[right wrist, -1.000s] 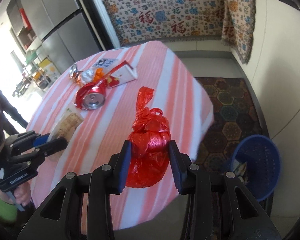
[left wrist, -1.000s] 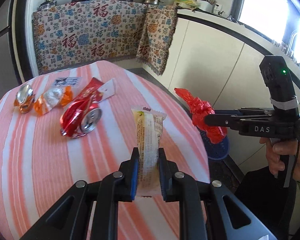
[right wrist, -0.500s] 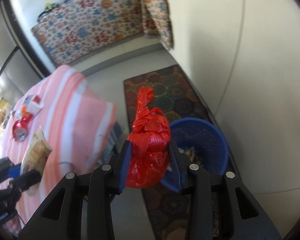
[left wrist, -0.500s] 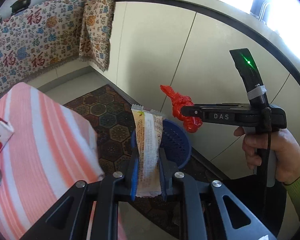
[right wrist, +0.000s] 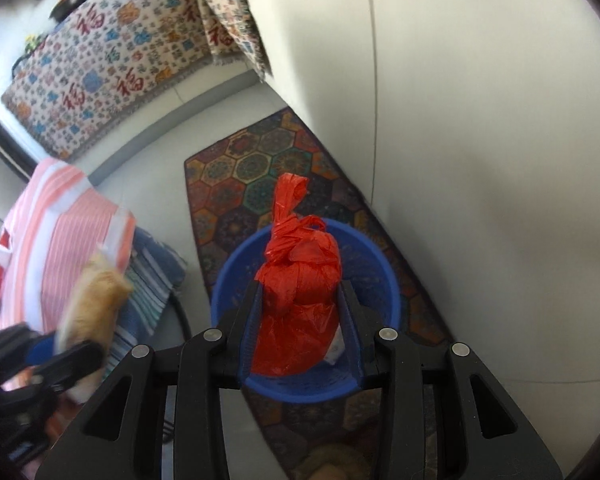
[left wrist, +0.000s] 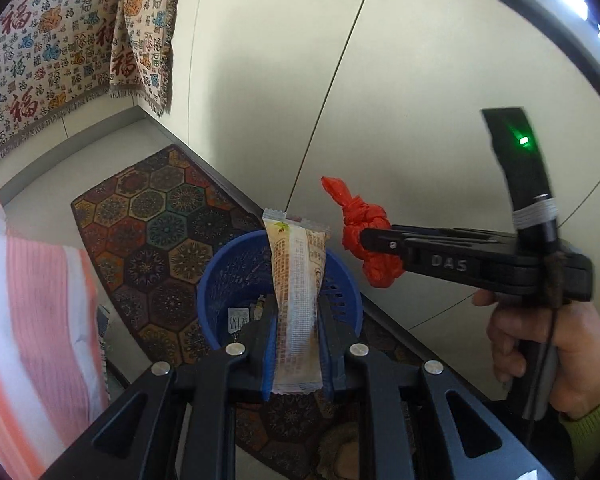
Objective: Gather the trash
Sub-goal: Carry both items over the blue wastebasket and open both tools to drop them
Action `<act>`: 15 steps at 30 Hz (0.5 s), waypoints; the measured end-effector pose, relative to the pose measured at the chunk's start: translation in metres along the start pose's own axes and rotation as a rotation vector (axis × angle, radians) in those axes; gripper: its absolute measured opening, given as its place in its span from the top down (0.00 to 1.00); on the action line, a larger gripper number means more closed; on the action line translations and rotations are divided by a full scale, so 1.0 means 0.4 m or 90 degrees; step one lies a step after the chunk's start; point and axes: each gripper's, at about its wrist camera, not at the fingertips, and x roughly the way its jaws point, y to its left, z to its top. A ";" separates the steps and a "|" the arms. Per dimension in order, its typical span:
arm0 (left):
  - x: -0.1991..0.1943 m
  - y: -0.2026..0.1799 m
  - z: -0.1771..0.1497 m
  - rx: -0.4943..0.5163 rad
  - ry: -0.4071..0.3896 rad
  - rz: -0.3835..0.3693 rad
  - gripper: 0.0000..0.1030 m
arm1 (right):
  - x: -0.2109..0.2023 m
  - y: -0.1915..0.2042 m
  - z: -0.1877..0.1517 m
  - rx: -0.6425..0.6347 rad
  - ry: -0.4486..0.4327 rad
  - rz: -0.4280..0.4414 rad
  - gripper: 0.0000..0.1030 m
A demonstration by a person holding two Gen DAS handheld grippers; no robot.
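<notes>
Blue bin [right wrist: 384,280] lies under both clamped loads (right gripper [right wrist: 300,312]: red bag [right wrist: 296,300]; left gripper [left wrist: 296,332]: wrapper [left wrist: 298,300]).

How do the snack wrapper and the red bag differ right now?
The snack wrapper is flat, long and pale tan with print; the red bag is bulging, knotted, plain red plastic. The left gripper pinches the wrapper; the right gripper clamps the bag. Both hang over the blue basket.

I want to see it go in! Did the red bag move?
Yes. The red bag, clamped in the right gripper, went from over the striped table to above the blue basket.
</notes>
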 end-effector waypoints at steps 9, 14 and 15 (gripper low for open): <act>0.115 -0.016 0.013 0.012 0.024 0.012 0.81 | 0.005 -0.031 0.026 0.031 -0.021 0.016 0.62; 0.157 -0.028 0.025 0.033 -0.004 0.028 0.41 | 0.003 -0.039 0.038 0.055 -0.043 0.026 0.51; 0.159 -0.032 0.028 0.040 -0.013 0.032 0.40 | 0.002 -0.041 0.040 0.055 -0.045 0.023 0.51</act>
